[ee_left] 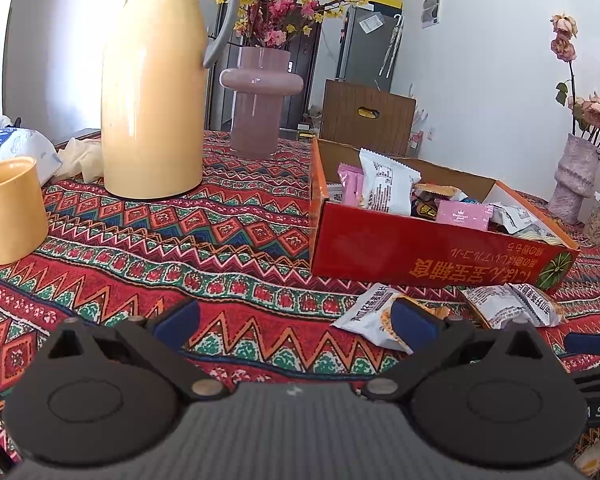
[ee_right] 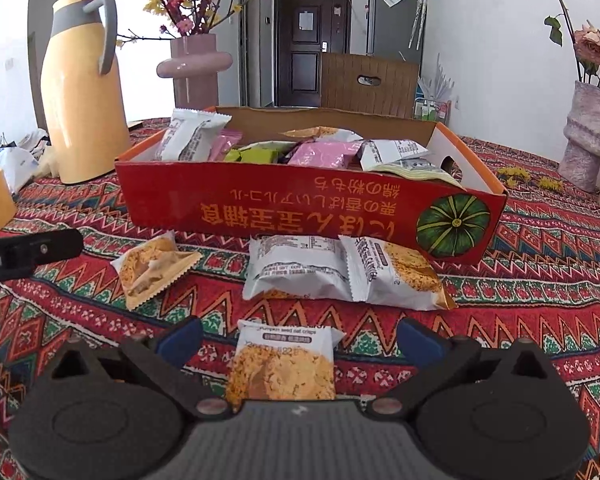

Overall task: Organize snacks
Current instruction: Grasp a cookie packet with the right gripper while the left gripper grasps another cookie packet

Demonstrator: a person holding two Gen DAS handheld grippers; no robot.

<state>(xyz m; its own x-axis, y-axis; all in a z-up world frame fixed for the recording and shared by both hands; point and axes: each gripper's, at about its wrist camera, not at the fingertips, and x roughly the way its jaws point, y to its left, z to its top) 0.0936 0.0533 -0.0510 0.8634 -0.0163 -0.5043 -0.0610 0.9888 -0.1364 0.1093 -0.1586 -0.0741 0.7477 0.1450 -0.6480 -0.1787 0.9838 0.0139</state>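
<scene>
Snack packets lie loose on the bench [ee_right: 540,288], which is covered with a patterned red cloth, in front of a red cardboard box [ee_right: 300,208] already holding an assortment of wrapped snacks. Right wrist view: a pumpkin seed oat crisp packet [ee_right: 282,364] lies on the cloth between the widely spread blue fingers [ee_right: 180,340] of the right gripper [ee_right: 300,340], touched by neither. Two further packets [ee_right: 340,272] lie side by side against the box front; an opened wrapper [ee_right: 152,272] lies to their left. Left wrist view: the left gripper [ee_left: 296,318] is likewise spread wide and holds nothing, over bare cloth. A yellow thermos jug [ee_left: 152,92], a yellow cup [ee_left: 8,208] and a pink vase [ee_left: 258,100] stand behind.
</scene>
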